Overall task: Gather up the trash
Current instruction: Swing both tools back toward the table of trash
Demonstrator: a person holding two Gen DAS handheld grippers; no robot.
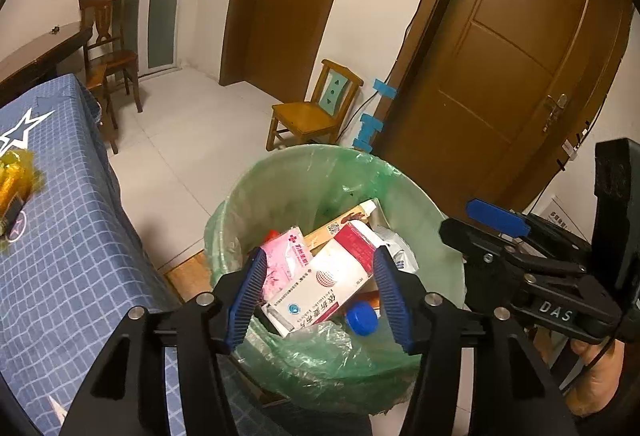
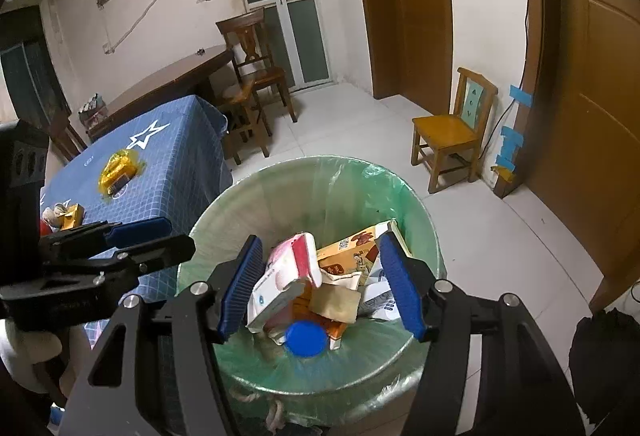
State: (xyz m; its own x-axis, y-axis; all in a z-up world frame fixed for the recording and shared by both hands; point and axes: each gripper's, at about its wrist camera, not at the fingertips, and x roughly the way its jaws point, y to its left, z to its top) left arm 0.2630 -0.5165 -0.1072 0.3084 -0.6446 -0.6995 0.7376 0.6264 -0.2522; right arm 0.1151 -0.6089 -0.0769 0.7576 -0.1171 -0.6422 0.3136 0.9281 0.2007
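Your left gripper [image 1: 320,296] hangs over the trash bin [image 1: 440,236] with its jaws apart; nothing is pressed between the blue pads [image 1: 246,302]. The white-and-red box [image 1: 320,288] you see between them lies loose in the bin below. Your right gripper [image 2: 320,286] is the same: jaws spread, pads gripping nothing, pointed down into the bin from the other side.

The bin stands on the floor just beside the blue checked table [image 2: 180,163] and is lined with a thin green bag [image 1: 320,356] that folds over its rim. Inside it is a heap of trash: the white-and-red box, a pink packet [image 1: 286,256] at the left, a tan carton with a printed code [image 2: 352,248], a crumpled white wrapper [image 1: 396,248] at the right, and a blue bottle cap [image 2: 306,338] near the front edge.

On the table a yellow wrapper [image 2: 118,167] lies near the white star, and a few small scraps [image 2: 64,213] lie closer to your left gripper.
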